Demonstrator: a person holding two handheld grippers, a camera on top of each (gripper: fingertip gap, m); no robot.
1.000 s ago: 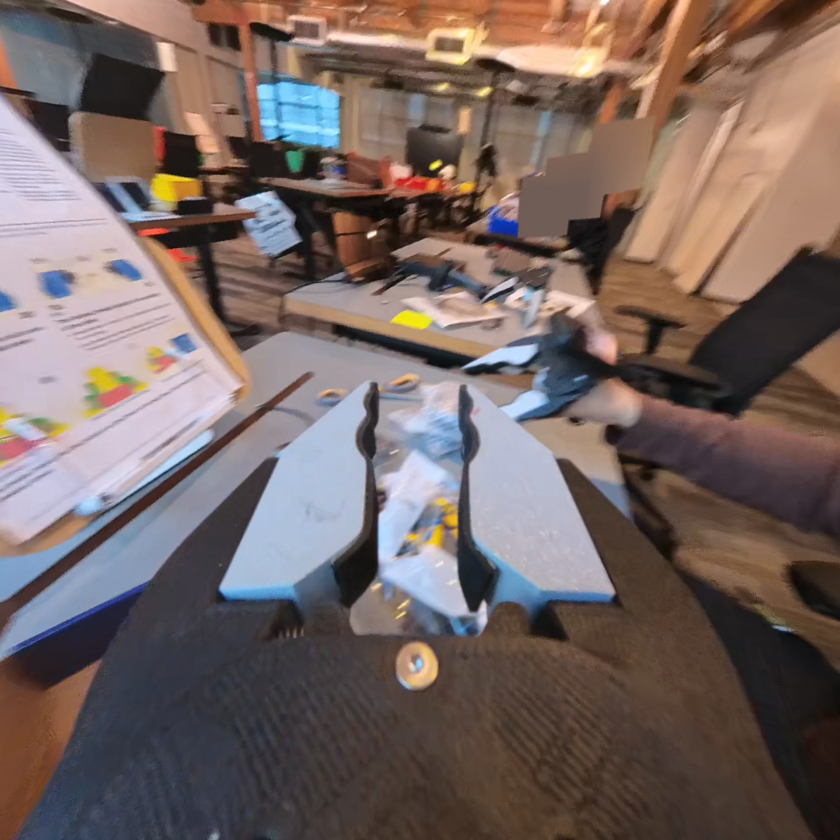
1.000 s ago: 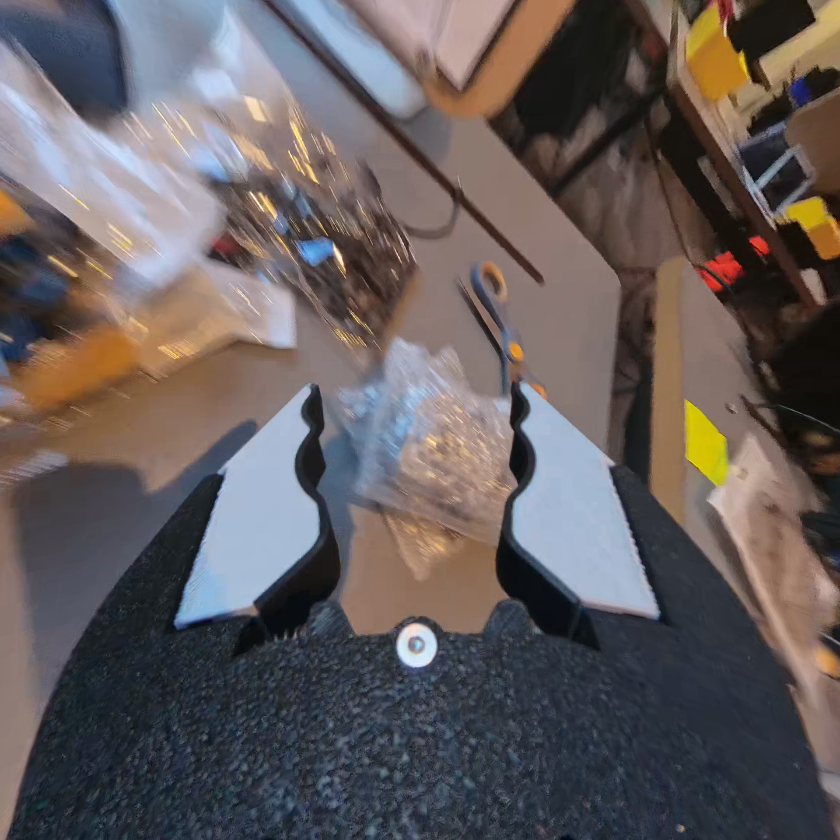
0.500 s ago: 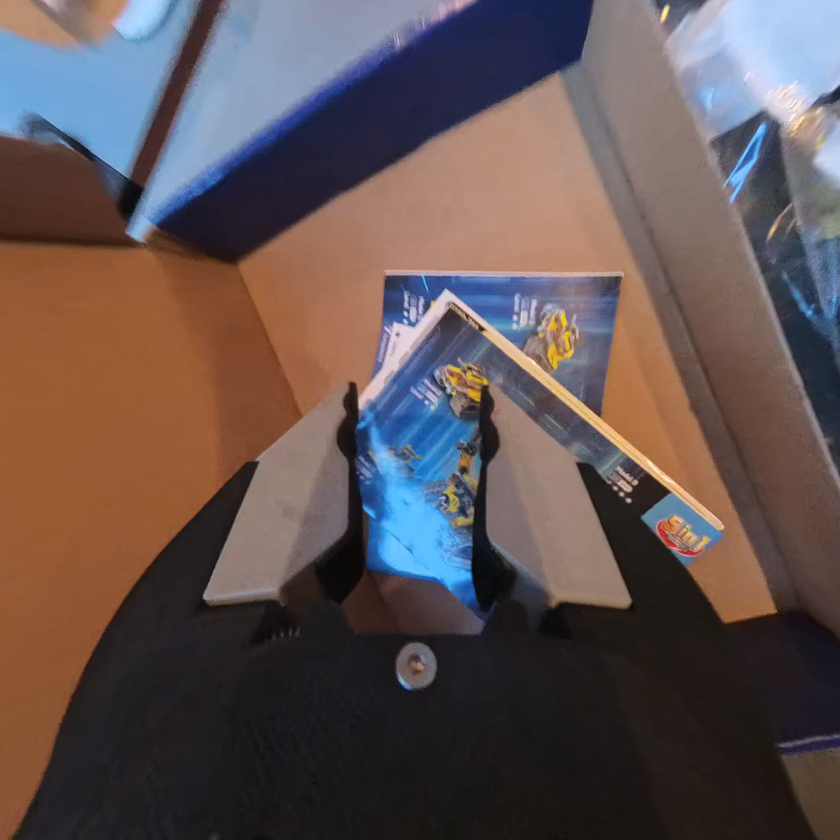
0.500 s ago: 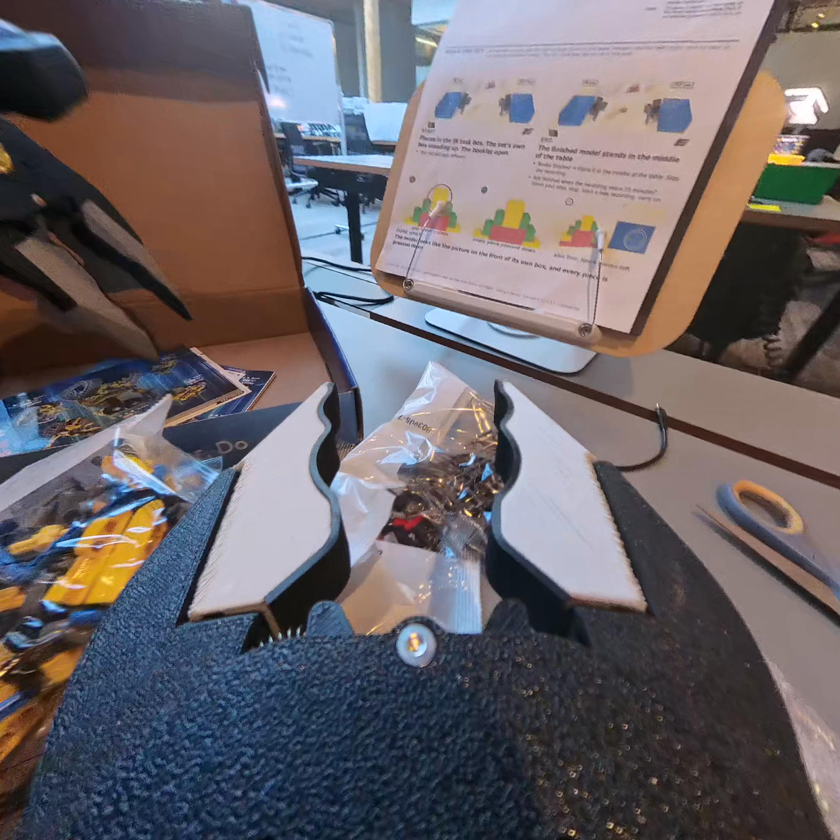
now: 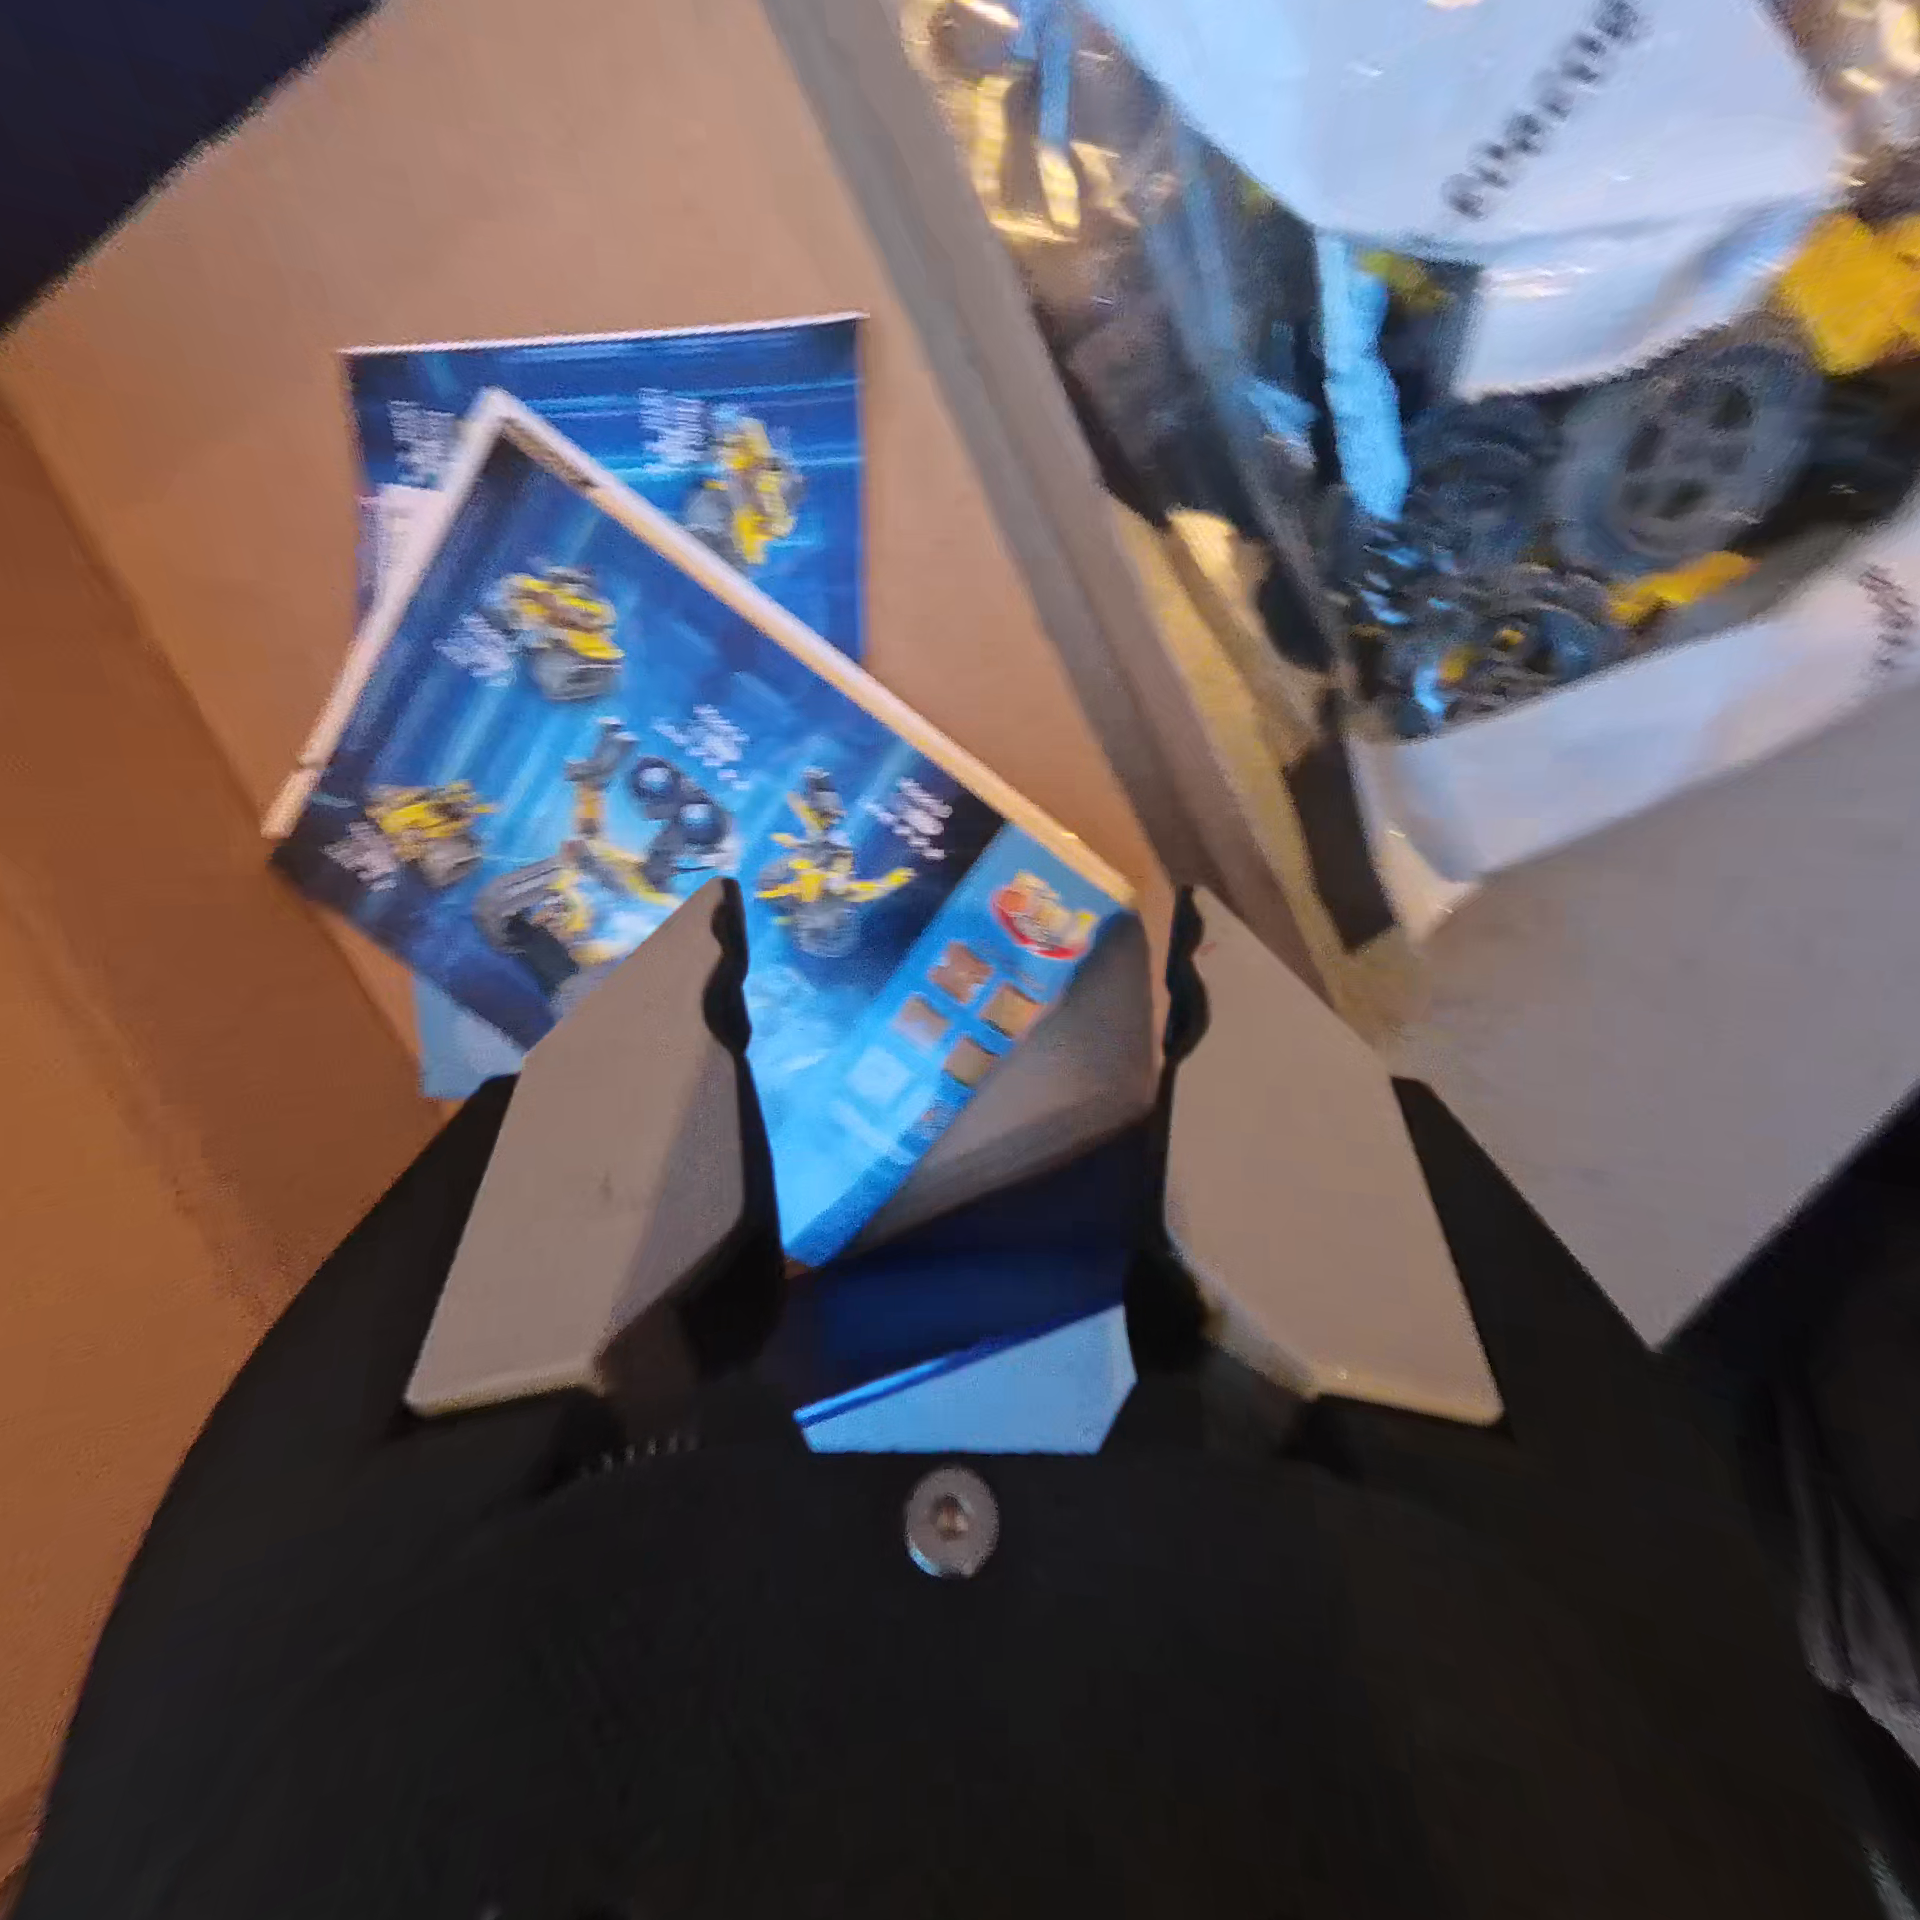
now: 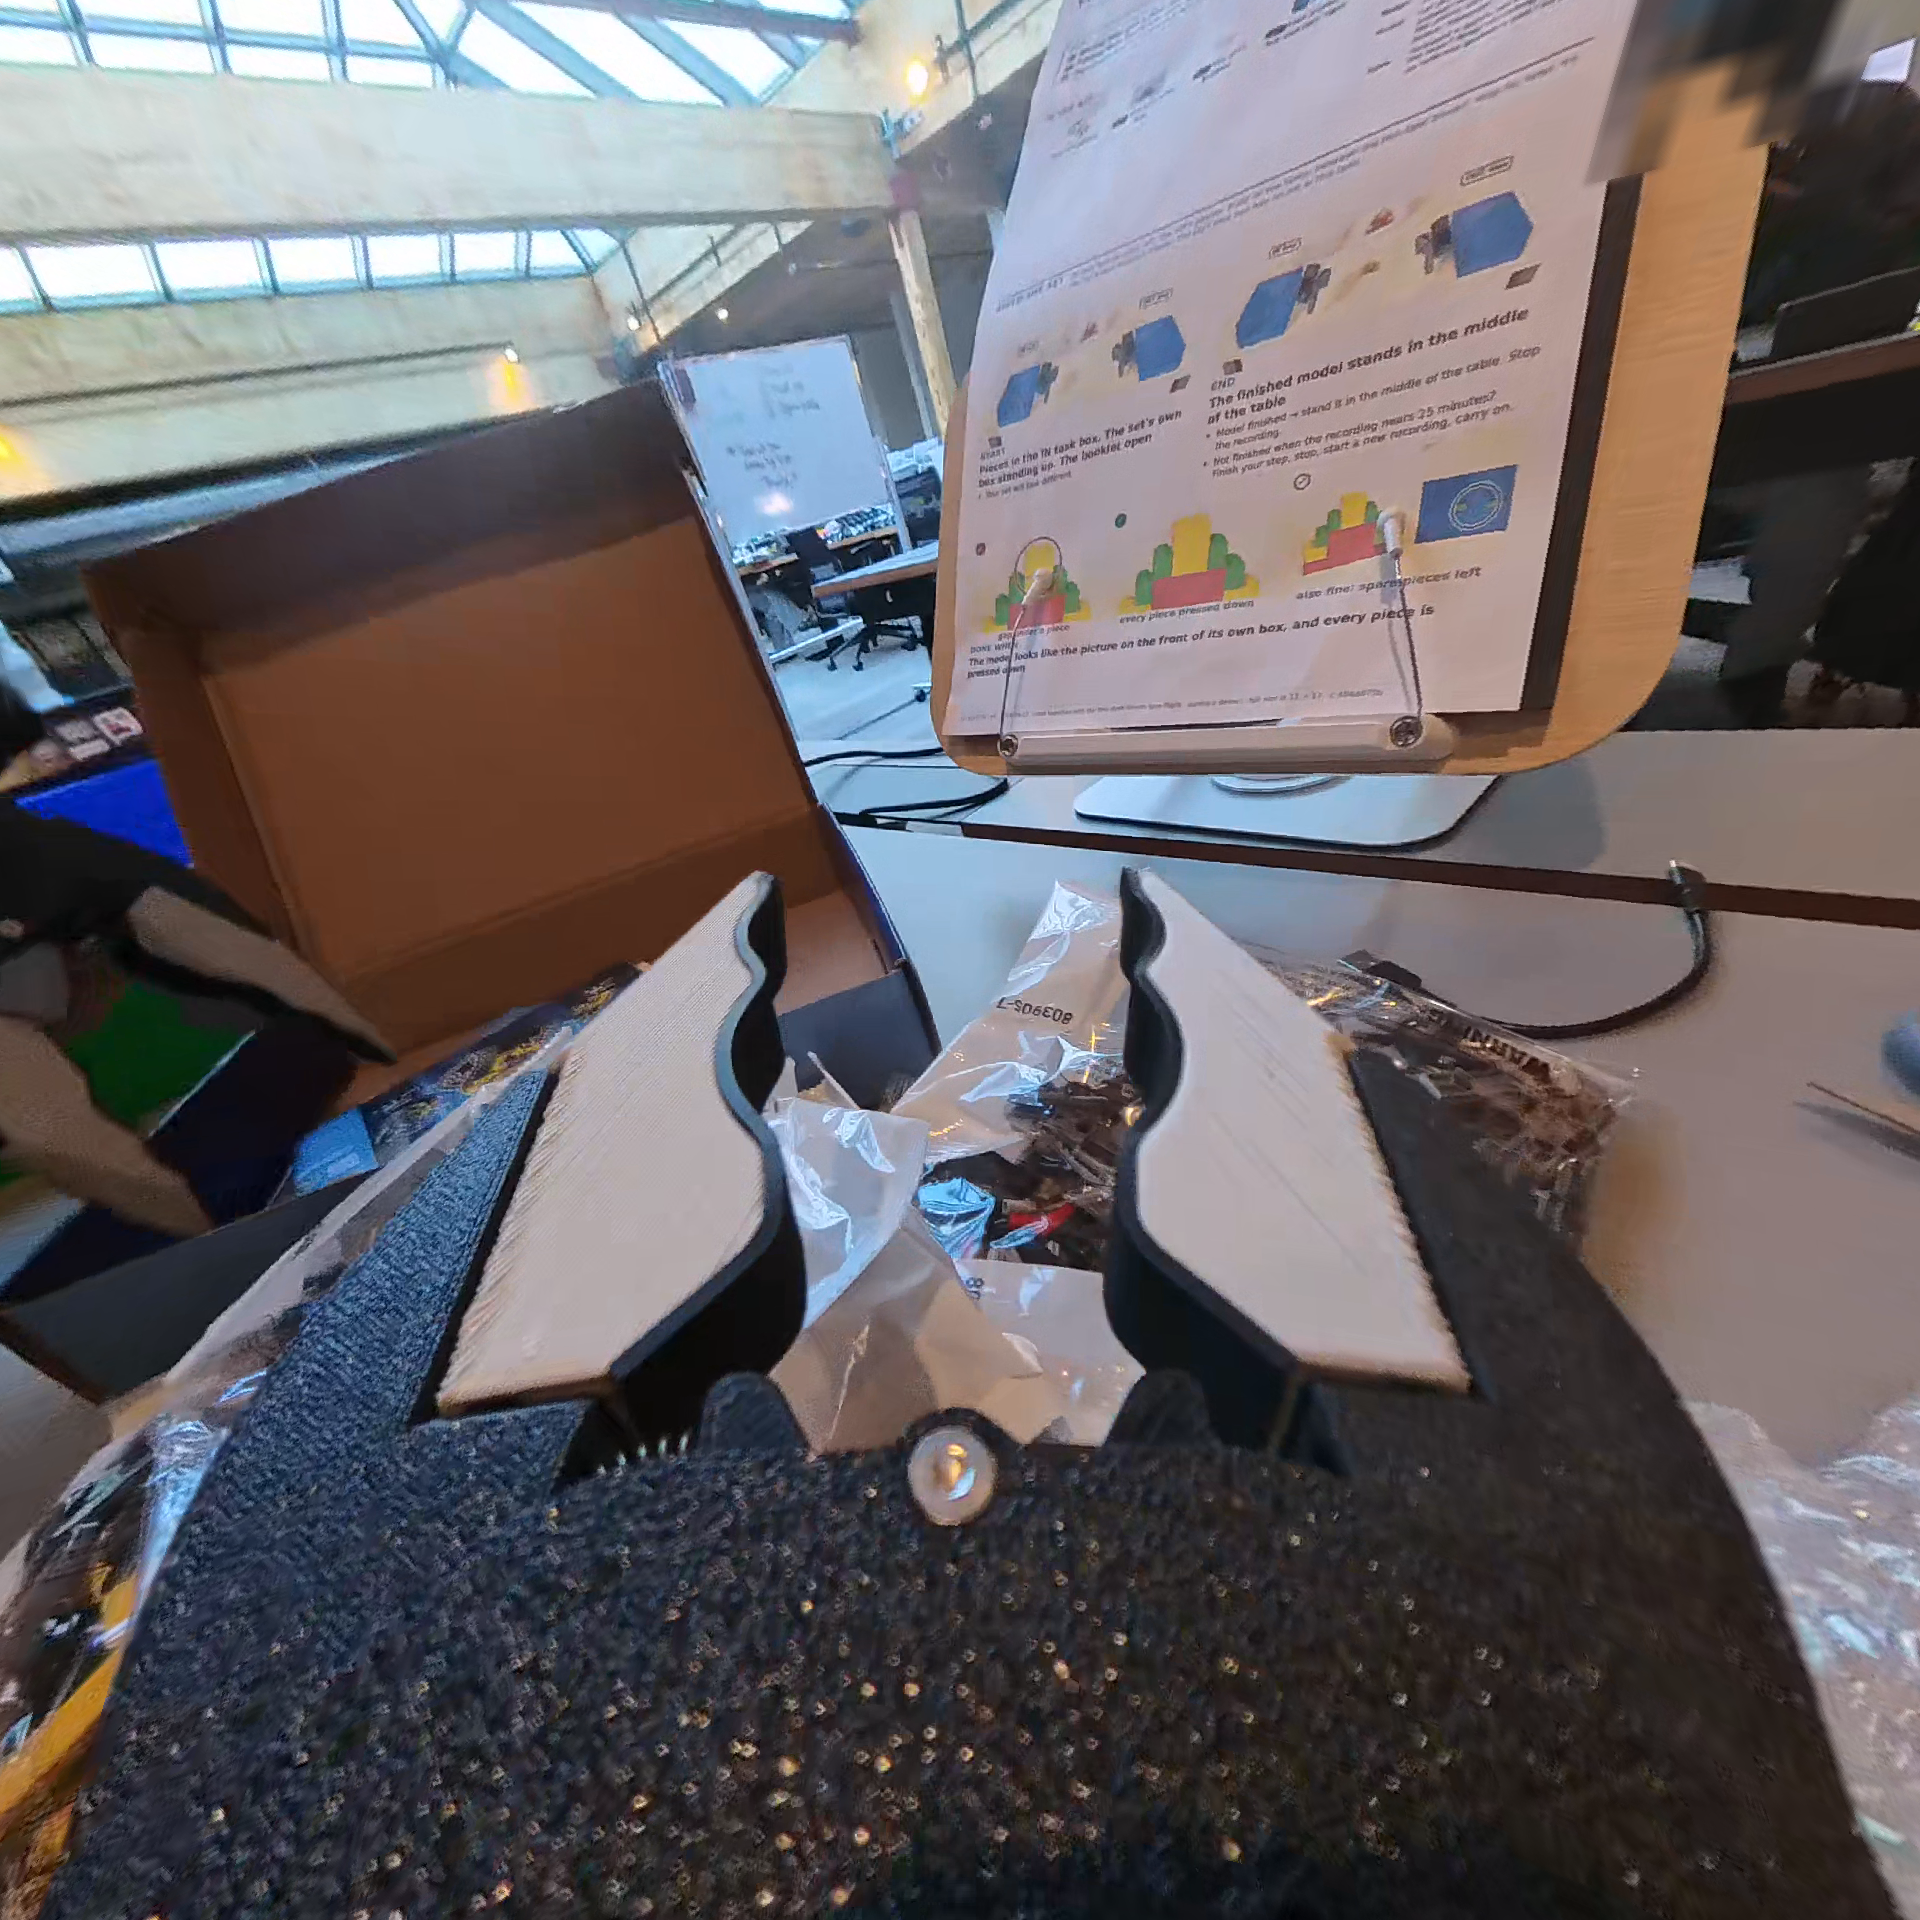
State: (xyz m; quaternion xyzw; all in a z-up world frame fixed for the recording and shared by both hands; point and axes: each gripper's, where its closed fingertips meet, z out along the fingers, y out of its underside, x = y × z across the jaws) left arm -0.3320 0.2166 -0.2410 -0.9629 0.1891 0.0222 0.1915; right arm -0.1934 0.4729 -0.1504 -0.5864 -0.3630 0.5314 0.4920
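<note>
While the left gripper (image 5: 951, 971) gapes above a blue booklet (image 5: 634, 790) (blurred), the right gripper (image 6: 951, 951) spreads over a clear bag (image 6: 1039, 1132)

A large open-plan workshop or lab under a timber-beamed ceiling with skylights (image 6: 416, 42) at 11 o'clock. A whiteboard (image 6: 784, 436) stands at 12 o'clock above rows of work tables and office chairs (image 6: 831, 613). A wooden document stand (image 6: 1621, 582) at 1 o'clock rests on the grey desk (image 6: 1787, 1195).
</note>
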